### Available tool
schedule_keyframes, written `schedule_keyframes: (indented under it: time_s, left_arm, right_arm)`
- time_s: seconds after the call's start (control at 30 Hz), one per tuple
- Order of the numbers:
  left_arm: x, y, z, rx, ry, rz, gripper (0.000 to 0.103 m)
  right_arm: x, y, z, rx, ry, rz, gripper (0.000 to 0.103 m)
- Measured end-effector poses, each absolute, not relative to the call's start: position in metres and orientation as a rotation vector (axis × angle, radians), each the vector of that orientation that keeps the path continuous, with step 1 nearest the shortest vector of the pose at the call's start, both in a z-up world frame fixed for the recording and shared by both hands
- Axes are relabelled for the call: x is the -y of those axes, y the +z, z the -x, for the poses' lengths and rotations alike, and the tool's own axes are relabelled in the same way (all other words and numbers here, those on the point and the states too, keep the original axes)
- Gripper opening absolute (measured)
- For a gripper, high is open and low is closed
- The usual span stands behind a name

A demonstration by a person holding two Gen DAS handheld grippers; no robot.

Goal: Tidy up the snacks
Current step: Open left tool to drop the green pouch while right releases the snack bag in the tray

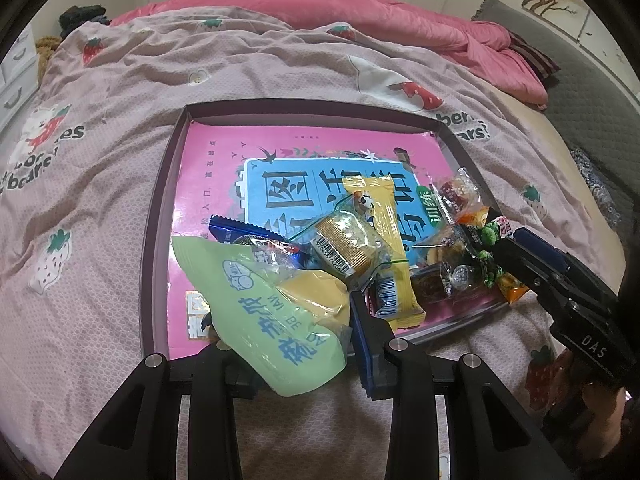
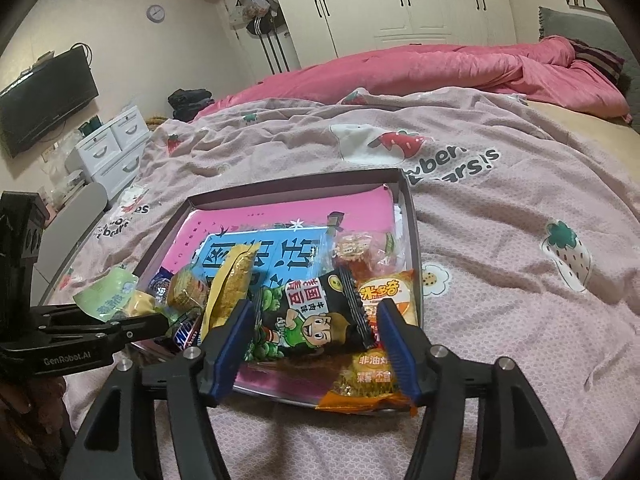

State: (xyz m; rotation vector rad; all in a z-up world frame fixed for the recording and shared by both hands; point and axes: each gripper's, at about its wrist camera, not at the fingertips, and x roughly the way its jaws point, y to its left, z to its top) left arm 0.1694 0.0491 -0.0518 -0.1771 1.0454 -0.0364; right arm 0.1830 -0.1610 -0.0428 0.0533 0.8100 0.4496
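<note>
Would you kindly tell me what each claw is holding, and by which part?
The left claw grips the green snack packet across its lower half. The right claw holds nothing.

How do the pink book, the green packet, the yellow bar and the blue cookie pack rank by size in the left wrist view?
1. pink book
2. green packet, though it sits nearest the camera, clamped in the left gripper, so it looks inflated
3. yellow bar
4. blue cookie pack, partly covered
</note>
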Motion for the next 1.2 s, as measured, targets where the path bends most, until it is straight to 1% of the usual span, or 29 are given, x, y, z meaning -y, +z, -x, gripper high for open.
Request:
schedule_keyframes:
  time_s: [0.2,0.3,0.5,0.57,0.7,0.77,0.93,1.03,1.2]
  left_arm:
    - [-0.050,-0.049,-0.168,-1.036,-0.037,0.176,0.037]
    - [-0.049,-0.047,-0.167,-1.030,-0.035,0.174,0.041]
    - [-0.051,-0.047,-0.167,-1.029,-0.026,0.176,0.045]
    - [-0.051,-0.046,-0.167,-1.028,-0.025,0.175,0.049]
    - [-0.052,-0.045,-0.167,-1.022,-0.020,0.171,0.054]
    - [-0.052,-0.043,-0.167,-1.018,-0.017,0.172,0.058]
    - [-0.055,-0.039,-0.164,-1.000,-0.011,0.176,0.062]
    - [-0.056,-0.035,-0.163,-0.987,-0.003,0.178,0.067]
    - [-0.056,-0.026,-0.160,-0.964,0.010,0.165,0.074]
  right_arm:
    - [0.163,-0.042,-0.182,-0.808,0.441,-0.058,0.066]
    - [0.165,-0.040,-0.181,-0.798,0.433,-0.060,0.066]
    - [0.168,-0.038,-0.178,-0.798,0.419,-0.059,0.068]
    - [0.170,-0.037,-0.176,-0.796,0.418,-0.061,0.068]
    - [0.171,-0.034,-0.174,-0.786,0.415,-0.063,0.068]
    - [0.172,-0.033,-0.173,-0.782,0.414,-0.066,0.068]
    - [0.173,-0.029,-0.171,-0.769,0.412,-0.069,0.069]
    - [0.173,-0.027,-0.169,-0.757,0.411,-0.070,0.069]
    - [0.176,-0.023,-0.167,-0.737,0.408,-0.081,0.072]
